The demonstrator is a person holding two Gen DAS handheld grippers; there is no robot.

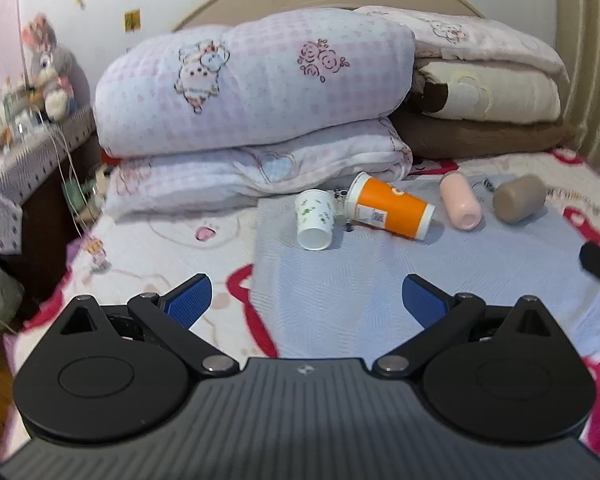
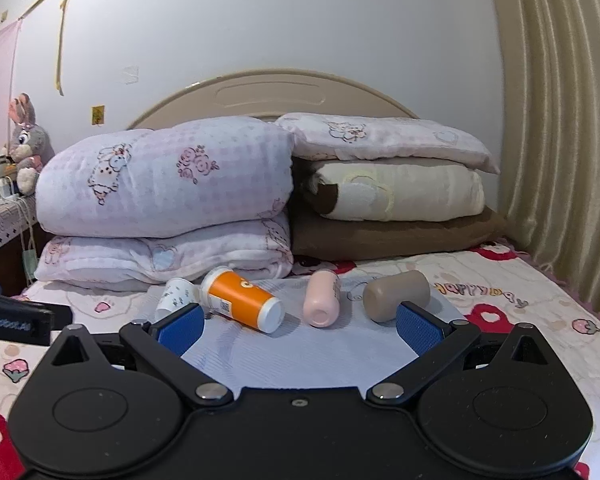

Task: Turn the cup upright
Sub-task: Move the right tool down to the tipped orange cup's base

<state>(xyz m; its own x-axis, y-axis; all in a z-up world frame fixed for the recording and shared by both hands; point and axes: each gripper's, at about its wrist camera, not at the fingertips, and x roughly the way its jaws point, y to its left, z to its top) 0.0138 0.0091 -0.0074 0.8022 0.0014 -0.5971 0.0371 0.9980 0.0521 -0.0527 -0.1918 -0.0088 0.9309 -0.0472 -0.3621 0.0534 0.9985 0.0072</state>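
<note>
Four cups lie on their sides in a row on a pale blue mat (image 1: 360, 280) spread over the bed (image 1: 140, 256). From the left: a small white cup with green sprigs (image 1: 315, 219), its open mouth toward the camera; an orange cup (image 1: 390, 212) with a white rim and base, just beside the white one and possibly touching it; a pink cup (image 1: 460, 199); and a brown cup (image 1: 518, 198), apart from the rest. Behind them sit folded pink quilts (image 1: 252, 92) and stacked pillows (image 1: 484, 92) against the headboard (image 2: 268, 96).

The left gripper (image 1: 307, 300) hovers short of the cups, its blue-padded fingers (image 1: 190, 300) spread wide and holding nothing. The right gripper (image 2: 298, 326) is likewise wide and empty, low over the mat, with the orange and pink cups seen between its fingers (image 2: 418, 328).
</note>
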